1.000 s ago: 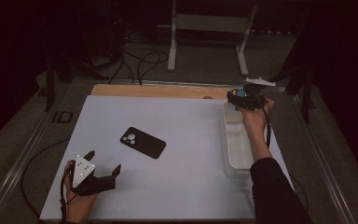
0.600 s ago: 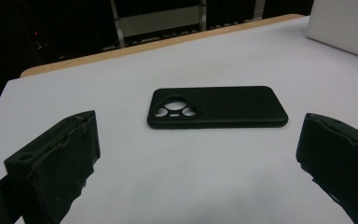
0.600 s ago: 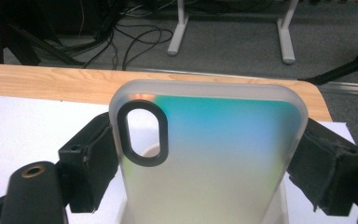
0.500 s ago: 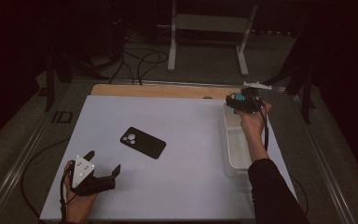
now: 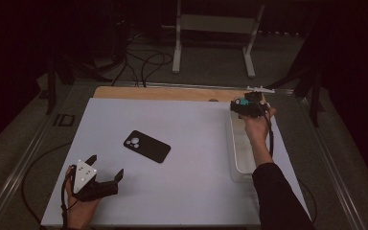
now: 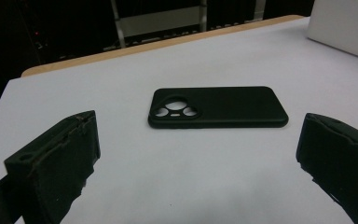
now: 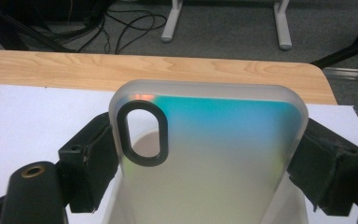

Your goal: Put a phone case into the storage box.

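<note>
**Frosted case held over the bin, black case waiting ahead of my open claw**

My right claw (image 7: pixel 205 158) clamps a frosted, translucent phone case (image 7: pixel 209 154) by its two long edges. The case stands upright between my jaws, long axis running up and away from the claw, its oval camera cutout at the upper left. It carries a teal tint near the top and no readable writing. Beneath it sits a white bin (image 5: pixel 242 153).

My left claw (image 6: pixel 196 163) gapes wide, gripping nothing. Just ahead of it, a black phone case (image 6: pixel 216 107) lies flat on the white table (image 5: pixel 196 191), long axis crosswise to my jaws, camera cutout toward the left jaw. No logo shows.
</note>
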{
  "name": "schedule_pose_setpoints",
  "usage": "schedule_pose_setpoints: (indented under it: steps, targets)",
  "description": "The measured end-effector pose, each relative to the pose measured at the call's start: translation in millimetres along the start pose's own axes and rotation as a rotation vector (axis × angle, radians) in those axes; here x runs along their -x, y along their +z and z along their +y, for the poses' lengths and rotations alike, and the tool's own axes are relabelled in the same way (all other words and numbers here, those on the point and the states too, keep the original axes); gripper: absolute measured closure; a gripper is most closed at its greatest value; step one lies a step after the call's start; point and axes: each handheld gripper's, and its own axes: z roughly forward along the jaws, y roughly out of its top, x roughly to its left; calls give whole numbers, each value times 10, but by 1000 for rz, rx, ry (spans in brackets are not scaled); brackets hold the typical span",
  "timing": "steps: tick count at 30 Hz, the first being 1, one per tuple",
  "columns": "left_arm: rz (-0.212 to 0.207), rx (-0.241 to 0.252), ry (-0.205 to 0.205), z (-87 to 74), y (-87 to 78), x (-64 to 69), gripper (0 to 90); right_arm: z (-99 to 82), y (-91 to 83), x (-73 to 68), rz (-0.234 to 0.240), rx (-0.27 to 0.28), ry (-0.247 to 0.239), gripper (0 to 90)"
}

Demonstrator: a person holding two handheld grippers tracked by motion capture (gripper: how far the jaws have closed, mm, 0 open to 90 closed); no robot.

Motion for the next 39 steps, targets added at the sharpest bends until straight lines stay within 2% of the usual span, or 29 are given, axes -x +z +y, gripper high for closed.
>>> schedule_pose_setpoints:
  steps: [15, 23, 27, 35, 39]
  targets:
    - [1, -2, -2, -4, -2, -1, 1, -25, 109, -1, -27, -21, 5, 165]
    - [1, -2, -2, -5, -3, -1, 1, -18, 123, 22, -16, -22, 8, 155]
    - [2, -1, -6, -7, -3, -2, 1, -17, 132, 43, -21, -27, 15, 95]
    - [3, -2, -6, -7, -3, -3, 1, 33, -21, 104, 3, 33, 20, 89]
    - [4, -2, -5, -6, -9, -4, 1, 43, -71, 110, 12, 44, 21, 89]
